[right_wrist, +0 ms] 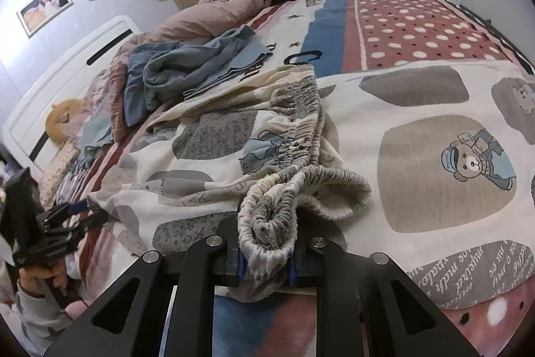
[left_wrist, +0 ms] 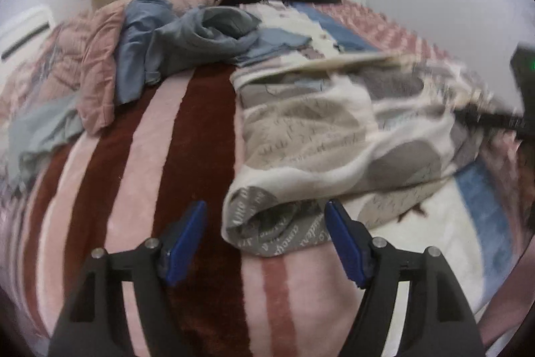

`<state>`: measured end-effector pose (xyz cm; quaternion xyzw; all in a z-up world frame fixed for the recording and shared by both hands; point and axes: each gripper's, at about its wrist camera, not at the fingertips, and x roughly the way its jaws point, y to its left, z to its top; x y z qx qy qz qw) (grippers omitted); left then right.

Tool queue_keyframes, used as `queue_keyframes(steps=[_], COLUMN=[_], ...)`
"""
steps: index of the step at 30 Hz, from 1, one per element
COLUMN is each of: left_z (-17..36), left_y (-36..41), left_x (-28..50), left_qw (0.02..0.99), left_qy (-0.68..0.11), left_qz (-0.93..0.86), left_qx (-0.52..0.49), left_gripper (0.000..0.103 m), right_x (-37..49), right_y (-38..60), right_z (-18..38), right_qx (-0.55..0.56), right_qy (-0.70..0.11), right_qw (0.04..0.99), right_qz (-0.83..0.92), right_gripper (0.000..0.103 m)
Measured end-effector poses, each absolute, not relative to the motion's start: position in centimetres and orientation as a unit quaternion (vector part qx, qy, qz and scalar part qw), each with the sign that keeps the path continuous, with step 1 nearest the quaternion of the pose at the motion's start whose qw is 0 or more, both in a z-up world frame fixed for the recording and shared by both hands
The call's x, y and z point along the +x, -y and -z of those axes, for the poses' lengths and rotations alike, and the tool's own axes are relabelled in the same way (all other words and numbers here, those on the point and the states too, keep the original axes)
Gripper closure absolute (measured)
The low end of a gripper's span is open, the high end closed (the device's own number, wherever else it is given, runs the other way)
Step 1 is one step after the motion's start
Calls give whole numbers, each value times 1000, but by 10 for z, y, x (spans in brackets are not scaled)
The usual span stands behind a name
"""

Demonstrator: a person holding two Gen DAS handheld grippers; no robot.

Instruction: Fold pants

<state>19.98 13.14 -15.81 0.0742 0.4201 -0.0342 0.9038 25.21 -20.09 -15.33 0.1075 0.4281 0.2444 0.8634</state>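
Right gripper (right_wrist: 265, 266): clamped on the bunched elastic waistband (right_wrist: 267, 223).
Left gripper (left_wrist: 265, 243): jaws apart, straddling the leg cuff (left_wrist: 267, 223) without pressing it.
Pants (right_wrist: 207, 156): patterned pyjama pair, spread across the bed (left_wrist: 200, 156).
Handling: light, limp, non-slippery cotton; best taken at waistband and cuff hems.

Cream pants (right_wrist: 214, 156) with grey patches lie crumpled on the bed, elastic waistband bunched.
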Motion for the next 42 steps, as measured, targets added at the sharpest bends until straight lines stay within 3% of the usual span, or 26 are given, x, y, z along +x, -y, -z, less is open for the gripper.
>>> queue_keyframes(steps=[5, 15, 18, 19, 20, 21, 22, 26, 29, 32, 36, 37, 38, 39, 42], left_z=[173, 149, 157, 162, 167, 170, 173, 168, 161, 163, 171, 166, 160, 150, 129], left_y=[-121, -100, -94, -94, -97, -100, -106, -130, -137, -143, -144, -147, -150, -154, -165], left_x=[215, 223, 238, 242, 244, 245, 246, 231, 218, 213, 211, 207, 203, 198, 193], left_qw=[897, 939, 925, 919, 916, 914, 911, 921, 928, 928, 920, 922, 923, 927, 930], left_qy=[-424, -330, -352, -361, -369, -374, -382, -373, -357, -362, -384, -383, -382, -374, -368], left_qz=[-17, -7, -50, -61, -69, -74, -82, -80, -86, -83, -64, -52, -39, -21, 7], left_qx=[123, 92, 136, 146, 145, 141, 130, 76, 57, 31, 35, 31, 26, 20, 12], left_gripper=[34, 35, 37, 40, 54, 84, 96, 96, 96, 90, 68, 60, 42, 35, 35], right_x=[252, 250, 251, 250, 250, 251, 250, 254, 256, 255, 254, 253, 252, 251, 246], right_y=[201, 201, 200, 200, 200, 200, 200, 198, 192, 186, 192, 195, 197, 201, 213], right_z=[153, 152, 152, 152, 151, 151, 150, 148, 142, 137, 146, 150, 151, 150, 126], right_qx=[105, 110, 110, 110, 111, 112, 114, 127, 129, 127, 117, 113, 108, 101, 77], right_qy=[-428, -431, -432, -432, -432, -431, -431, -428, -421, -414, -435, -445, -452, -456, -433], right_qw=[864, 861, 860, 860, 860, 860, 860, 856, 856, 859, 853, 848, 845, 845, 862], right_qz=[-245, -247, -248, -249, -250, -250, -251, -260, -269, -273, -265, -265, -263, -260, -254], right_gripper=[91, 89, 89, 89, 89, 89, 89, 89, 89, 89, 89, 85, 80, 78, 72])
